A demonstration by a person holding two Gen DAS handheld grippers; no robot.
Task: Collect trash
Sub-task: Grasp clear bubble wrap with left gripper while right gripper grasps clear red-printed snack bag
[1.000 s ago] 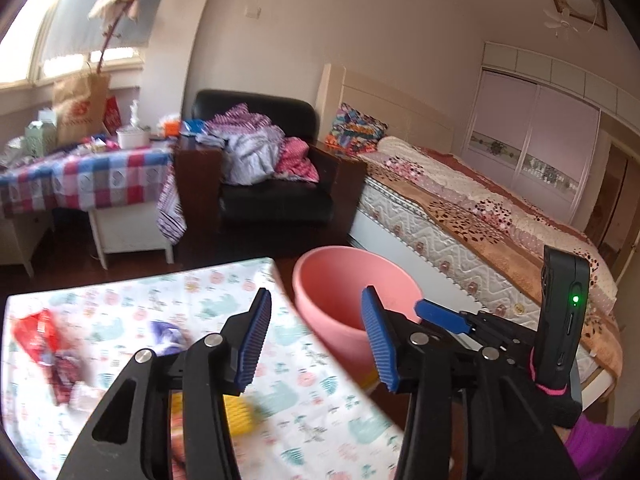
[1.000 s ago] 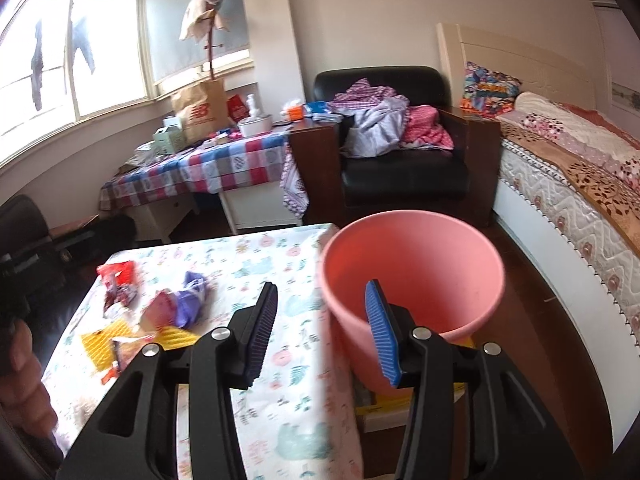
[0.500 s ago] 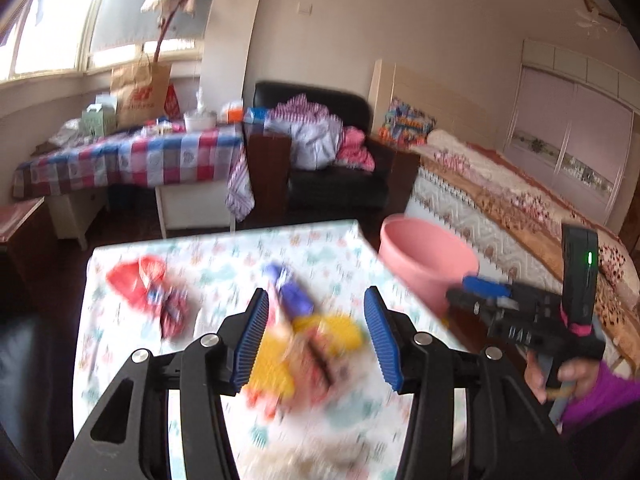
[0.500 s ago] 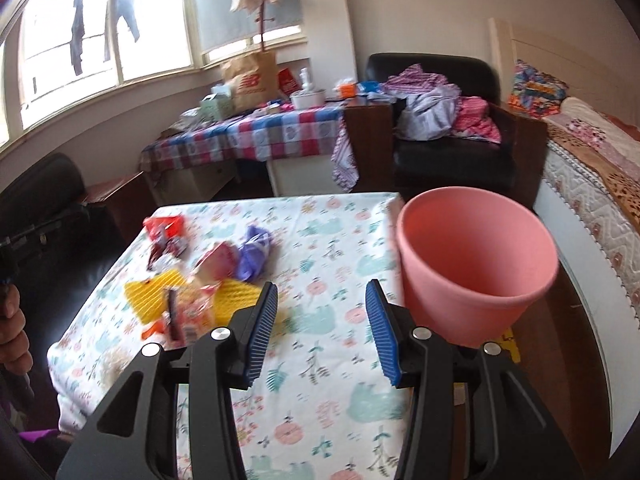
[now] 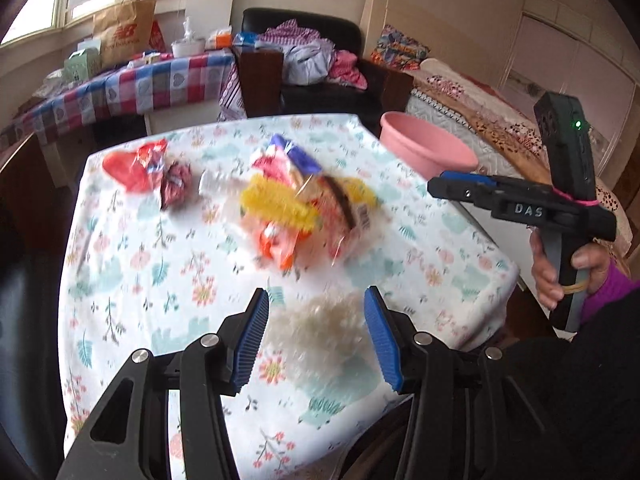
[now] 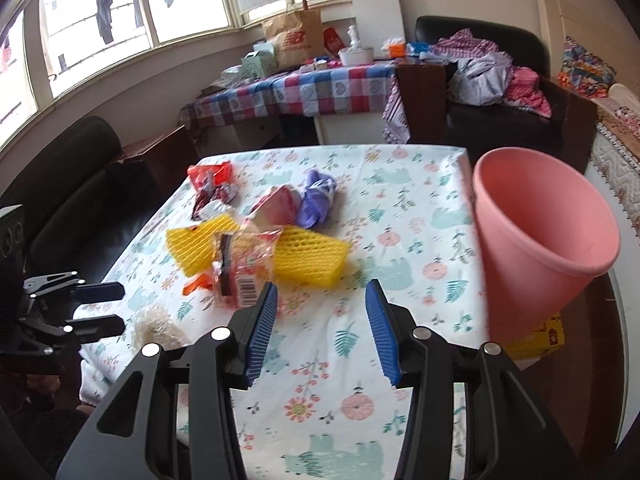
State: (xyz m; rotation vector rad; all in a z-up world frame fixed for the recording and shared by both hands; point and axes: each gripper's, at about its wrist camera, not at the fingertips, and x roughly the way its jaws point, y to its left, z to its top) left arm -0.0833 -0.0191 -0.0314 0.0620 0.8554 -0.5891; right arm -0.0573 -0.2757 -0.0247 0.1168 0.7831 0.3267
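Left wrist view: left tongs (image 5: 316, 332) spread, nothing pinched, a pale fluffy wad (image 5: 326, 330) lying on the surface (image 5: 132, 280) in line with the gap.
Right tongs (image 6: 322, 328): spread and empty, over bare cloth short of the pile.
Trash: yellow foam netting (image 6: 308, 256), a clear wrapper (image 6: 244, 268), a purple wrapper (image 6: 316, 198), red packets (image 6: 210, 184) all lie on the surface.
Bin: pink bucket (image 6: 536, 232) just beside the surface's edge (its visible inside looks empty).
Progress: barely begun, I judge; every piece still to be collected.
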